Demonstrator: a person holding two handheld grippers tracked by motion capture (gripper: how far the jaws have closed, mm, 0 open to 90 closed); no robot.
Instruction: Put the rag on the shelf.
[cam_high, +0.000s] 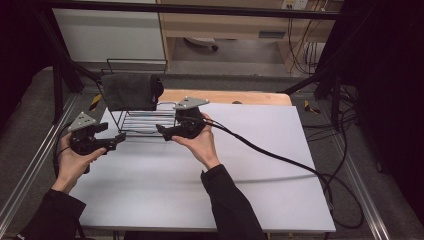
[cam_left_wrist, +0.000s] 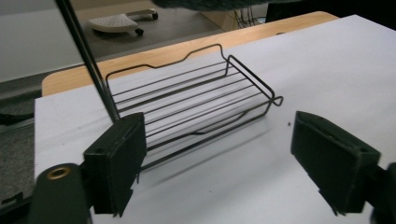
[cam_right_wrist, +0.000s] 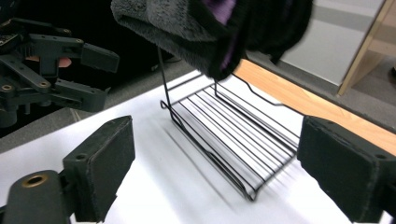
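Left gripper (cam_high: 119, 140) is held low at the near left edge of the white sheet (cam_high: 210, 185), pointed toward the wire rack (cam_high: 145, 122). In the left gripper view its jaws are seen spread wide, with nothing between the pads and nothing touched; the rack's lower shelf (cam_left_wrist: 196, 102) is seen just beyond them.

Right gripper (cam_high: 162, 131) is cradled in the right hand (cam_high: 200, 142), just beside the rack's right end, its cable (cam_high: 280, 160) trailed across the sheet. In the right gripper view the jaws are likewise seen wide apart and empty, no contact made with the rack (cam_right_wrist: 224, 135).

Farther back, a dark grey towel (cam_high: 131, 91) is seen draped over the rack's top rail, hanging above the shelf. Wooden tabletop (cam_high: 235, 96) is exposed behind the sheet.
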